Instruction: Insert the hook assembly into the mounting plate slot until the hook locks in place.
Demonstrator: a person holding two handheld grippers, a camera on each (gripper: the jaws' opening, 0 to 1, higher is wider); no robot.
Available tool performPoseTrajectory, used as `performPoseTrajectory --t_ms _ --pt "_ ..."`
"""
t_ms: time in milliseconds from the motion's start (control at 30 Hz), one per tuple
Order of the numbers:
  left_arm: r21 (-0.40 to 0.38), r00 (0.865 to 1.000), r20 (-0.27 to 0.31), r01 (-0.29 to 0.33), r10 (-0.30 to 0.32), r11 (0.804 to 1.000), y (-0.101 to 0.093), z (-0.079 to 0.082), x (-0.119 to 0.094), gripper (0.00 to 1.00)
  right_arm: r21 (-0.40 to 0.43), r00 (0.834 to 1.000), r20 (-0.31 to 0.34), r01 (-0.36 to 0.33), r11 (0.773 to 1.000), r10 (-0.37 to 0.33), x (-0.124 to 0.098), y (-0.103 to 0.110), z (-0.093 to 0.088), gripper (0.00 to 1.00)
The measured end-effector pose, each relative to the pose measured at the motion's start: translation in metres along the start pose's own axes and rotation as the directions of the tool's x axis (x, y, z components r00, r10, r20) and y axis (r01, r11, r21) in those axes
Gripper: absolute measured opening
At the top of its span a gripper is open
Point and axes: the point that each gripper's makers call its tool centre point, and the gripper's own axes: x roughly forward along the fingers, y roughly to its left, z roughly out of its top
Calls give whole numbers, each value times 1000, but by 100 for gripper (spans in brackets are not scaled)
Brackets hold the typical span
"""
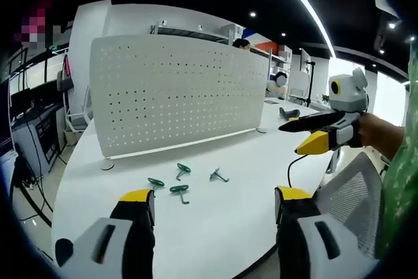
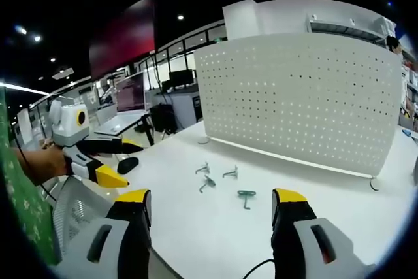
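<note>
A white perforated mounting plate (image 1: 176, 93) (image 2: 294, 96) stands upright on feet across the white table (image 1: 215, 233) (image 2: 196, 233). Several small green hooks lie loose on the table in front of it, among them one (image 1: 180, 191) nearest my left gripper and one (image 2: 246, 195) nearest my right. My left gripper (image 1: 215, 197) hovers open over the table's near edge, short of the hooks, with nothing between its yellow-tipped jaws. It also shows from the side (image 2: 134, 164). My right gripper (image 2: 211, 197) is open and empty as well, held in a hand off the table's end (image 1: 292, 138).
A grey mesh chair back (image 1: 353, 187) (image 2: 78, 213) stands close to the table edge between the two grippers. A green sleeve (image 1: 398, 181) is beside it. Other desks with monitors (image 2: 130, 93) lie beyond the table, and a person (image 1: 277, 83) sits behind the plate.
</note>
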Motion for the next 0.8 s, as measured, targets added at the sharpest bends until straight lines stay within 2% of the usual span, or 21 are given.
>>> performPoseTrajectory --t_ms 800 --pt "8 1000 -13 9 -9 1000 0 -1 5 76 8 1000 -7 8 1000 -8 1 -3 -3 75"
